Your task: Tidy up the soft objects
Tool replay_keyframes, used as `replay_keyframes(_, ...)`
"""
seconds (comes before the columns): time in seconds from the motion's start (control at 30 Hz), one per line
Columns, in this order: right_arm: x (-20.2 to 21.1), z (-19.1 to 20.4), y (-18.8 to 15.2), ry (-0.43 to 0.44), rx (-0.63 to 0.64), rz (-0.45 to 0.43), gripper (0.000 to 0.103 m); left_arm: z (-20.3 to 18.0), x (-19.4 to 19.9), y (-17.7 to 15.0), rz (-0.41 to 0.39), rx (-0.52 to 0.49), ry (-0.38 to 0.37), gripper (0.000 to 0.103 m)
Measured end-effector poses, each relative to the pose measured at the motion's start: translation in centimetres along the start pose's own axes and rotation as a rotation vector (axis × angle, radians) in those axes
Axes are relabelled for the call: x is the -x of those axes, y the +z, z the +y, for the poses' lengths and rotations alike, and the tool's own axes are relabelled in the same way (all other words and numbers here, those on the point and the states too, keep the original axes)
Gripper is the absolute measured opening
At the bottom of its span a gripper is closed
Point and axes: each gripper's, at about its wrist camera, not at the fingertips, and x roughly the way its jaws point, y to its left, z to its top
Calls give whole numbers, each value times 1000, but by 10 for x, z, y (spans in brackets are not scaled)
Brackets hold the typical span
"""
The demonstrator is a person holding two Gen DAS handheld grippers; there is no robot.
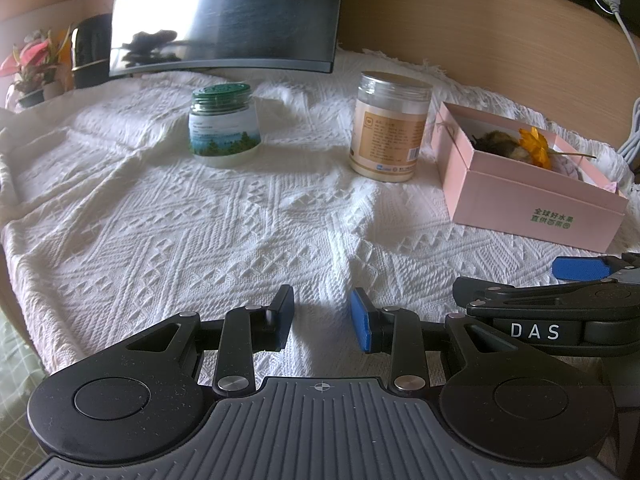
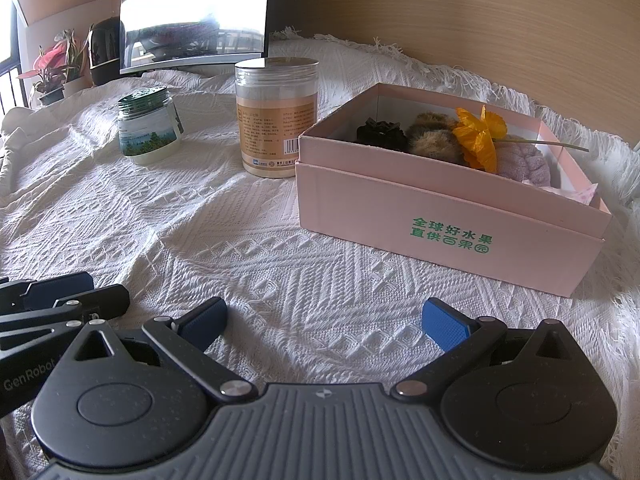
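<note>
A white woven cloth (image 2: 240, 248) with a raised diamond pattern covers the surface. On it, toward the right, sits a pink box (image 2: 440, 232) with green printed characters on its front wall. The soft things lie inside this open box: a dark ruffled scrunchie (image 2: 380, 134) at the left end, a tan furry piece (image 2: 434, 140) beside it, an orange fabric flower (image 2: 478, 138) whose thin stem reaches over the far rim, a lilac knitted piece (image 2: 520, 162) and, in the right corner, a pale pink item (image 2: 576, 192) only partly visible.

Two jars stand left of the box, apart from it — a tall clear jar (image 2: 276, 116) with a tan label, and a shorter jar with a green lid (image 2: 148, 126). Behind them stand a dark curved monitor (image 2: 196, 12) and a potted plant (image 2: 52, 72) with pink leaves.

The left gripper (image 1: 322, 322) hovers low over bare cloth, its blue-padded fingers partly spread with nothing between them. The right gripper (image 2: 324, 322) sits just beside it, in front of the box, its fingers spread wide and likewise empty.
</note>
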Motion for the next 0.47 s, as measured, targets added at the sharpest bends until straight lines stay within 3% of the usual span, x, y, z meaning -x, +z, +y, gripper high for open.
replay_keyframes(0.47, 0, 0, 0, -2, 3, 1, 103, 2, -1, 1, 5, -14, -10, 35)
